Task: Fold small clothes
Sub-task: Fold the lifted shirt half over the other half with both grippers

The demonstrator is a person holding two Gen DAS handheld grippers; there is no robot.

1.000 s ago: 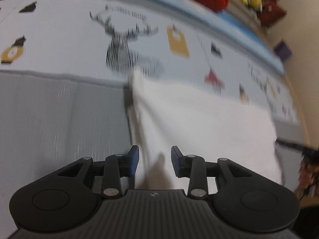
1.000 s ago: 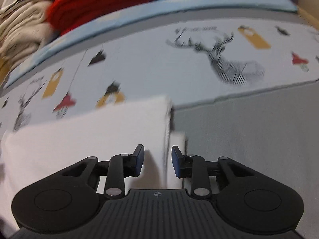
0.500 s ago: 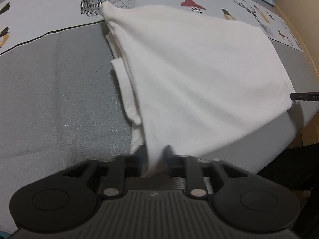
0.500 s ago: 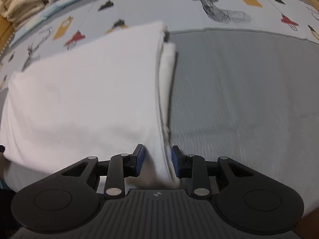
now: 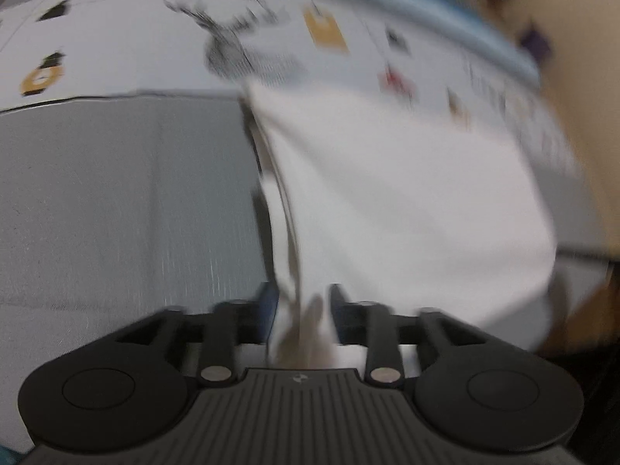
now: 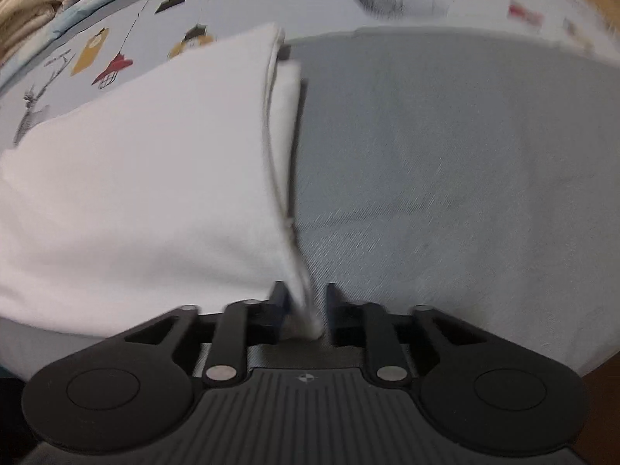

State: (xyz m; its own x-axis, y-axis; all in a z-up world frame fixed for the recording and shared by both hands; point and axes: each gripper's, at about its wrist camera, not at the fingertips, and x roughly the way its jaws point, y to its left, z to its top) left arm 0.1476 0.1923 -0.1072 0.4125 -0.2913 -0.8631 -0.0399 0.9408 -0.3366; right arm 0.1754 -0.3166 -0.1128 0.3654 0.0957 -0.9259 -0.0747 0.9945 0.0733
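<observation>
A white garment (image 5: 407,201) hangs stretched over the grey bed cover (image 5: 116,201). My left gripper (image 5: 302,310) is shut on its near left corner, with cloth bunched between the blue pads. In the right wrist view the same white garment (image 6: 147,178) spreads to the left, and my right gripper (image 6: 304,306) is shut on its near right corner. A folded inner layer shows along the garment's edge (image 6: 288,93). Both views are blurred by motion.
The bed sheet (image 5: 135,38) beyond the grey cover is pale with deer and lantern prints. Beige folded blankets (image 6: 31,4) lie at the far left in the right wrist view. The bed's edge and a dark floor (image 5: 581,333) are at the right.
Both grippers kept hold of the garment's corners. The views swung from looking down on the bed to looking along it, and the garment sits lower and flatter over the grey cover.
</observation>
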